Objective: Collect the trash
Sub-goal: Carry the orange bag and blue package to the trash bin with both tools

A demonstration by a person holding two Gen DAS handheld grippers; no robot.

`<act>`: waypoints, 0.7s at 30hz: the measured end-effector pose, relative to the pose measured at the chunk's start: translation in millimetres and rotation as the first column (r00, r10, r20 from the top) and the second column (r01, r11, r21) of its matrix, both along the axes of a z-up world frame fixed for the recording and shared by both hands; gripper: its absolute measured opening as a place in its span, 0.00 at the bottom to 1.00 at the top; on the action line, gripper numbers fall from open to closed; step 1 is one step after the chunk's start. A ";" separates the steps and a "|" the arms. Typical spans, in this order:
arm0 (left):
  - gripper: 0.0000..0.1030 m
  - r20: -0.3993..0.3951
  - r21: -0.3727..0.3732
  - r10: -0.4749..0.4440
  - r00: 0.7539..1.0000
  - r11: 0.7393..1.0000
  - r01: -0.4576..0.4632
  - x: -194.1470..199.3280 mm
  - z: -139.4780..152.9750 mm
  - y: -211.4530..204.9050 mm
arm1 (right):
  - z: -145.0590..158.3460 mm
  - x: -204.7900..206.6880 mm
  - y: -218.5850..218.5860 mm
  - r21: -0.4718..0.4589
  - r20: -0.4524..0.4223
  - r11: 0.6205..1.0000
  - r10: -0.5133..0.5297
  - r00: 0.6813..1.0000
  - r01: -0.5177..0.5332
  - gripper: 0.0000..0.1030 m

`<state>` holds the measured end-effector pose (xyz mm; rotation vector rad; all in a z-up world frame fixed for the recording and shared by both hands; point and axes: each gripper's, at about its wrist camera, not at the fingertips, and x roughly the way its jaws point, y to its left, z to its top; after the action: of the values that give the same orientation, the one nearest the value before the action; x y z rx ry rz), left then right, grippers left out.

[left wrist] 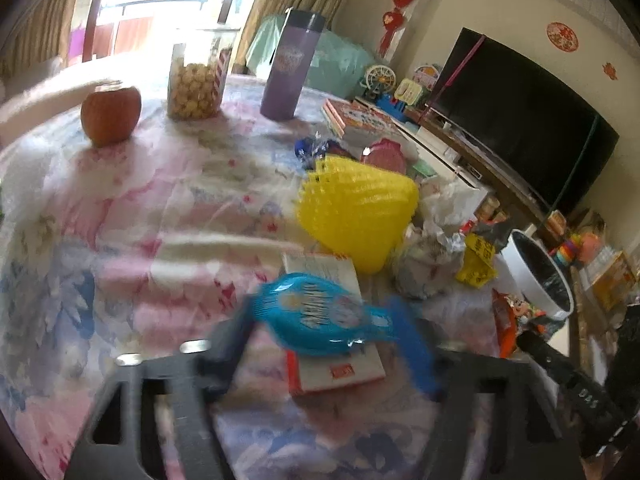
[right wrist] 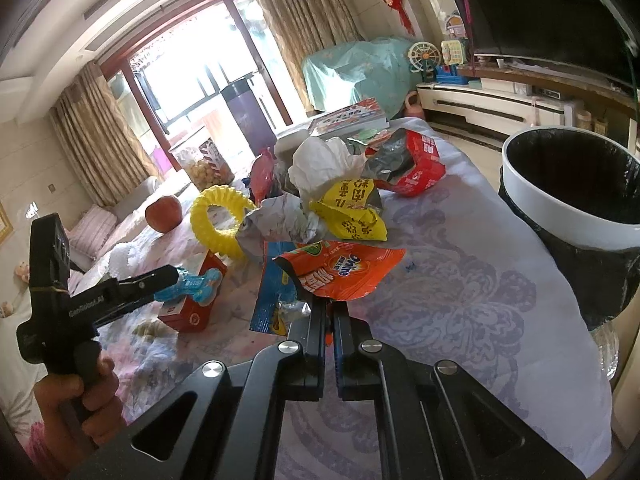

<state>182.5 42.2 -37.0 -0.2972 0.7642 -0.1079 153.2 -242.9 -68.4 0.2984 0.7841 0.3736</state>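
Note:
A blue bone-shaped packet (left wrist: pixel 320 316) spans the gap of my left gripper (left wrist: pixel 324 340), whose fingers press on both its ends just above a red and white box (left wrist: pixel 344 372). The right wrist view shows the same packet (right wrist: pixel 196 284) at that gripper's tip. My right gripper (right wrist: pixel 329 308) is shut, pinching the lower edge of an orange snack wrapper (right wrist: pixel 344 268) lifted off the tablecloth. A blue wrapper (right wrist: pixel 272 300) lies under it. The white bin (right wrist: pixel 568 216) with a black liner stands off the table's right side.
Crumpled paper (right wrist: pixel 280 220), a yellow wrapper (right wrist: pixel 352 208), a red packet (right wrist: pixel 416 168), white tissue (right wrist: pixel 320 160) and a yellow ring (right wrist: pixel 218 220) are piled mid-table. An apple (left wrist: pixel 110 114), snack jar (left wrist: pixel 196 80), purple bottle (left wrist: pixel 288 68) and books (right wrist: pixel 352 116) stand further back.

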 end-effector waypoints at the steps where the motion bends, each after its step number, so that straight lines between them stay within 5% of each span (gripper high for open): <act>1: 0.32 0.002 0.003 -0.010 1.000 1.000 0.010 1.4 -0.5 -1.8 | -0.3 0.7 -0.1 -0.002 -0.001 1.000 -0.002 1.000 0.002 0.03; 3: 0.18 0.035 0.002 -0.025 0.999 1.000 0.025 0.3 4.2 -5.9 | -0.7 1.2 -1.9 -0.003 -0.003 1.000 -0.009 1.000 0.009 0.03; 6: 0.13 0.085 0.042 -0.070 0.994 0.997 0.066 -3.8 13.7 -22.2 | -1.1 1.9 -6.3 -0.001 -0.003 1.000 -0.020 1.000 0.020 0.03; 21: 0.08 0.160 0.046 -0.269 0.950 0.963 0.265 4.2 30.0 -84.3 | 7.5 -3.4 -56.1 0.005 0.007 0.995 -0.103 0.995 0.103 0.03</act>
<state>186.7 -42.2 -7.0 -0.1580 0.6373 -0.3754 149.8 -299.0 -60.9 0.3401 0.7577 0.2797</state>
